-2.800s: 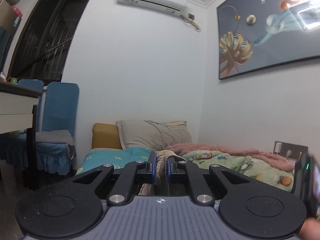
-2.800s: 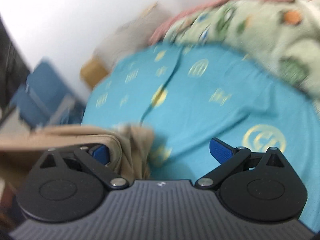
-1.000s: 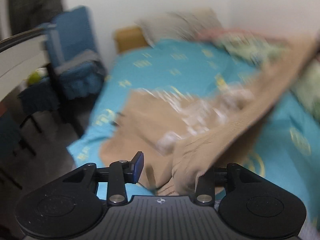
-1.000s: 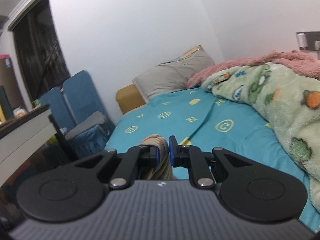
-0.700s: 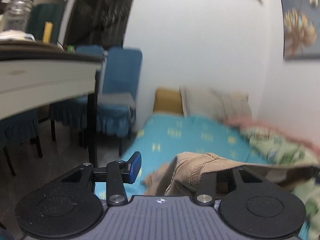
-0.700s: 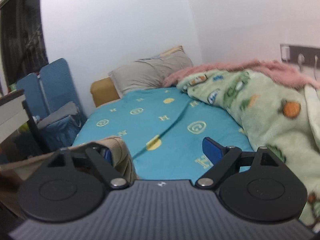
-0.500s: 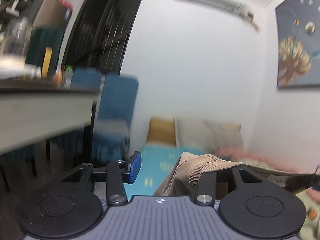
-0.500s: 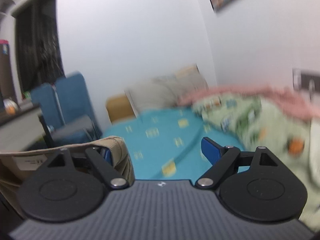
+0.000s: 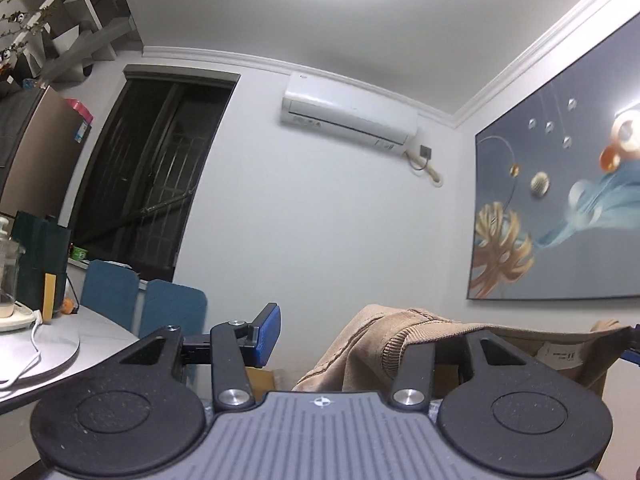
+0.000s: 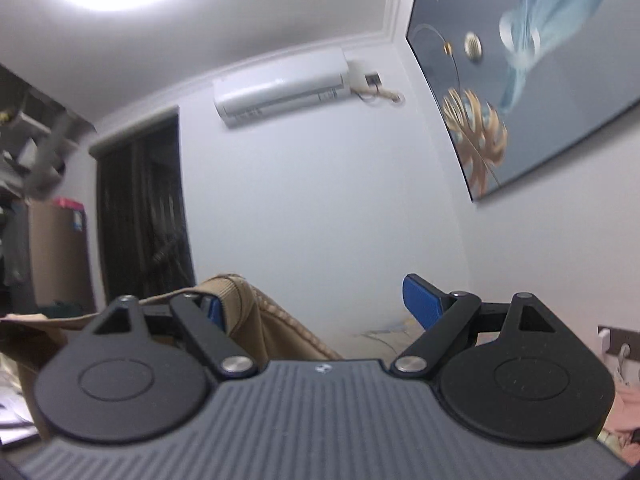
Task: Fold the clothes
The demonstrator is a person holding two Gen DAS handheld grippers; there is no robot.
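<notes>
A tan ribbed garment (image 9: pixel 376 344) is held up in the air, stretched between my two grippers. In the left wrist view it drapes over the right finger of my left gripper (image 9: pixel 348 336) and hides that pad. The left blue pad (image 9: pixel 268 336) stands bare, and the jaws are opening with only the cloth's edge between them. In the right wrist view the garment (image 10: pixel 248 312) hangs over the left finger of my right gripper (image 10: pixel 316 304). Those jaws stand wide apart, and the right blue pad (image 10: pixel 422 302) is bare. A white label (image 9: pixel 558 354) shows inside the cloth.
Both views face a white wall with an air conditioner (image 9: pixel 348 118), a dark barred door (image 9: pixel 148 176) and a large painting (image 9: pixel 560 220). A white round table (image 9: pixel 48 356) with a glass jar and blue chairs (image 9: pixel 108 296) stand at the left. A pink blanket (image 10: pixel 624 412) shows at the lower right.
Both grippers rose and tipped up from the bed toward the wall and ceiling, lifting the garment. The right jaws went from shut on the cloth to wide apart.
</notes>
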